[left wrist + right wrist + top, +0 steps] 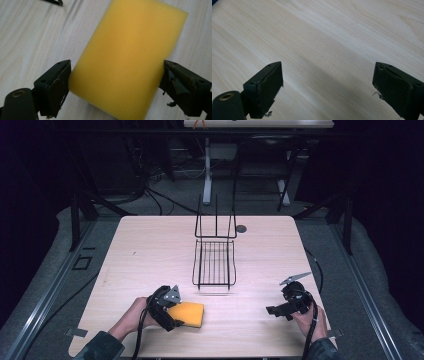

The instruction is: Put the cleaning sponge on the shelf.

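Dark room w/ cables and table legs behind; pale wood-grain table (150, 250) lit in the middle; black wire dish rack (215, 262) stood at centre, upright back toward the far edge, approx. midway between the hands, prob. so either could reach it. Left gripper (172, 312) lay low at the near-left, jaws either side of a yellow rectangular foam sponge (189, 314); in the left gripper view the sponge (130, 57) sat between both jaws, its sides touching or just about touching each pad, foam not visibly squashed; so the jaws were spread to sponge width, bracketing it, firm grip not confirmed; sponge appeared to rest on the table, near the front edge. Right gripper (282, 309) was well apart at the near-right, jaws wide and empty over bare wood, likely parked clear of the rack.
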`<state>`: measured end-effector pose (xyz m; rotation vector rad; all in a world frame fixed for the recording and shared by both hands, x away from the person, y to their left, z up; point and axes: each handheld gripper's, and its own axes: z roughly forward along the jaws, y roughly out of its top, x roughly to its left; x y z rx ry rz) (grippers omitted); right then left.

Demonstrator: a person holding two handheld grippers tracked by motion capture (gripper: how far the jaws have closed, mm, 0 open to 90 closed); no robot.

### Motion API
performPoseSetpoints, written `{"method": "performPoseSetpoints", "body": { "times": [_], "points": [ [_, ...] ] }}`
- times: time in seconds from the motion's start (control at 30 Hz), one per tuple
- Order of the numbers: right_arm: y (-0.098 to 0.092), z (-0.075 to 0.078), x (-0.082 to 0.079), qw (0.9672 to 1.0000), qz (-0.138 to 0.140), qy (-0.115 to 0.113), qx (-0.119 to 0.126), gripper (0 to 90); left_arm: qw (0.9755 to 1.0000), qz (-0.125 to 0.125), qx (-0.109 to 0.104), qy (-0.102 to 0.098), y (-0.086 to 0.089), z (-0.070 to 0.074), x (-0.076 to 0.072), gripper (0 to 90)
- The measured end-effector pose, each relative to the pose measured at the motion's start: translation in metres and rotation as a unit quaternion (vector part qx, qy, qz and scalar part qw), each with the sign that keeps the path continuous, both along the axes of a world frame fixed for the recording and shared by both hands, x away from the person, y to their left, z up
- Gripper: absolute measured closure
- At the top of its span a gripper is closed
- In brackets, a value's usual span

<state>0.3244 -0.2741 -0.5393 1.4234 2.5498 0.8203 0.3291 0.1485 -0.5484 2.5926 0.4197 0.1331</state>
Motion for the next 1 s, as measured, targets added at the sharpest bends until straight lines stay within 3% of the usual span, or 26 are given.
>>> {"method": "performPoseSetpoints", "body": {
  "times": [0.3,0.5,0.77,1.0],
  "points": [
    [0.0011,0.0011,-0.0001,1.0000,0.008,0.000,0.000,9.1,1.0000,0.006,0.001,0.003,-0.0001,-0.0007,-0.0011,16.8],
    [0.0018,0.0029,-0.0009,0.9997,0.015,-0.018,0.003,10.1,0.9999,0.007,-0.005,0.009,0.0011,-0.0023,0.0006,16.1],
    [0.0017,0.0021,-0.0006,0.9998,0.014,-0.011,0.002,10.0,0.9999,0.007,-0.003,0.014,0.0006,-0.0043,0.0018,15.0],
    [0.0034,0.0000,-0.0002,0.9999,0.014,-0.005,-0.001,10.1,0.9995,0.001,0.031,0.002,-0.0042,-0.0078,-0.0008,15.3]
  ]
}}
